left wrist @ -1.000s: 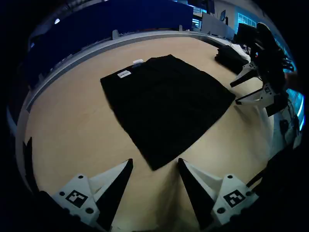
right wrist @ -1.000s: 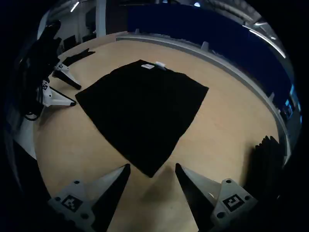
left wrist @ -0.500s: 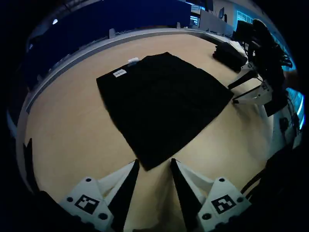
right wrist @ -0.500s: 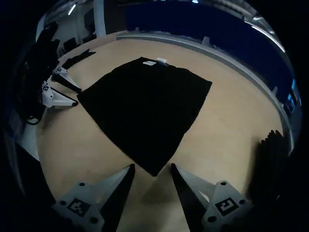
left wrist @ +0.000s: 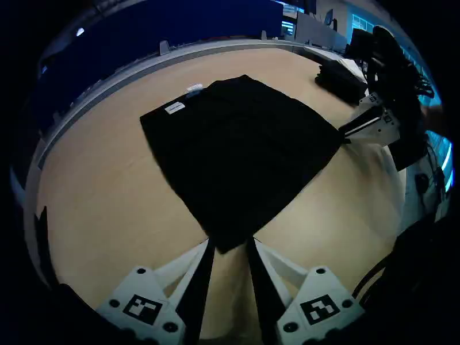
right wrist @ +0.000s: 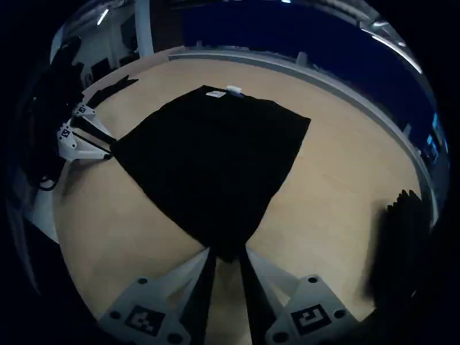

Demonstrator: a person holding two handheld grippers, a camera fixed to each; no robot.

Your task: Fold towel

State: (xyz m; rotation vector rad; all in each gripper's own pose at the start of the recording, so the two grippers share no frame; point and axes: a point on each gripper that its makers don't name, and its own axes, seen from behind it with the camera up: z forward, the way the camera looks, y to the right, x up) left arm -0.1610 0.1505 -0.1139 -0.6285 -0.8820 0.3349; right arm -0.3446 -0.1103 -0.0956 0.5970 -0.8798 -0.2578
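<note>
A black towel [left wrist: 241, 149] lies flat on the light wooden table [left wrist: 103, 190], with a white label [left wrist: 175, 107] at its far corner. My left gripper [left wrist: 228, 244] has its fingers drawn in on the towel's near corner, which fills the narrow gap between them. In the right gripper view the same towel [right wrist: 213, 155] spreads ahead, and my right gripper [right wrist: 227, 253] pinches the corner nearest to it. Each gripper also shows from across the table: the right gripper [left wrist: 347, 130] at the towel's right corner, the left gripper [right wrist: 109, 146] at its left corner.
A stack of dark folded cloth [left wrist: 339, 80] sits at the far right of the table, and shows again as a dark pile [right wrist: 402, 230]. A blue partition [left wrist: 172, 29] runs behind the table's curved back edge. Bare wood surrounds the towel.
Both grippers have moved forward onto the towel's near corners, and their fingers have closed from wide apart to a narrow gap on the cloth.
</note>
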